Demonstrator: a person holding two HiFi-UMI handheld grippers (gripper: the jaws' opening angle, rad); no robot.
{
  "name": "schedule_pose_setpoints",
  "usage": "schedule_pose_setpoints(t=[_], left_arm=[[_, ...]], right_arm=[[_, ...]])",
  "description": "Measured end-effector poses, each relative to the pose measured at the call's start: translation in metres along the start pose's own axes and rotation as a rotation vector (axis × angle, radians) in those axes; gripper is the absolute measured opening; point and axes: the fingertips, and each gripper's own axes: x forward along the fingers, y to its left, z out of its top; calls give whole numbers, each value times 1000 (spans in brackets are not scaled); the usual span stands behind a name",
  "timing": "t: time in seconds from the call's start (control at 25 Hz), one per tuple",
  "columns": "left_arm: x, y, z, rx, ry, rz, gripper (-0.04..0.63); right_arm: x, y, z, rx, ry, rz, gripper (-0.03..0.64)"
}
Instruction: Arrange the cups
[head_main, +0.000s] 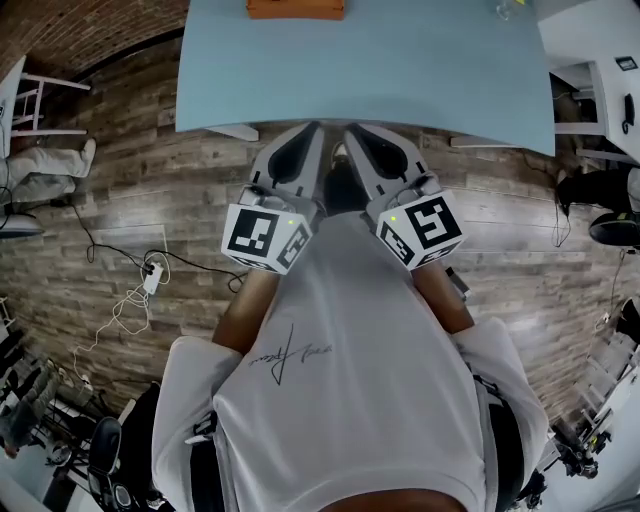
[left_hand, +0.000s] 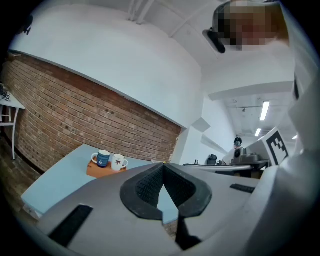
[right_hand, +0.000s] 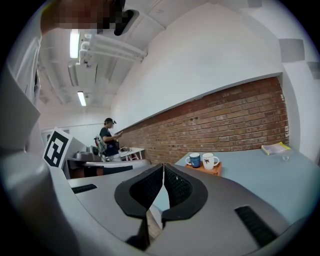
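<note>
Two cups stand side by side on one orange tray (left_hand: 100, 171): a blue cup (left_hand: 102, 158) and a white cup (left_hand: 118, 162) with a small dark mark. The tray sits at the far end of the table (head_main: 400, 70), well ahead of both sets of fingers. The left gripper (left_hand: 163, 172) and the right gripper (right_hand: 163, 170) are both clenched on nothing, their tips near the table's near edge.

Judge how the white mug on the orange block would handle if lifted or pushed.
The white mug looks like glazed ceramic: probably rigid, breakable and somewhat slippery. It stands upright on the raised orange block beside the blue mug, so a sideways push might knock that neighbour or tip it off.
</note>
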Motion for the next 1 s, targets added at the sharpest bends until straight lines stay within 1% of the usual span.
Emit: schedule_pose_setpoints(t=[0.2, 0.32, 0.6, 0.68, 0.76, 0.84, 1.0], left_arm=[[46, 7, 5, 23, 19, 0, 8], [72, 15, 7, 36, 36, 11, 8], [124, 24, 15, 59, 34, 53, 8], [135, 29, 18, 74, 26, 78, 8], [138, 36, 22, 64, 11, 110, 8], [137, 42, 25, 45, 0, 133, 8], [141, 44, 28, 58, -2, 144, 8]], right_arm=[[19, -44, 10, 15, -3, 5, 21], [31, -65, 15, 19, -10, 29, 21], [54, -99, 25, 9, -16, 172, 21], [57, -108, 30, 1, -34, 221, 21], [59, -112, 33, -9, -39, 261, 21], [60, -116, 34, -13, -40, 269, 21], [63, -119, 38, -1, -62, 299, 21]])
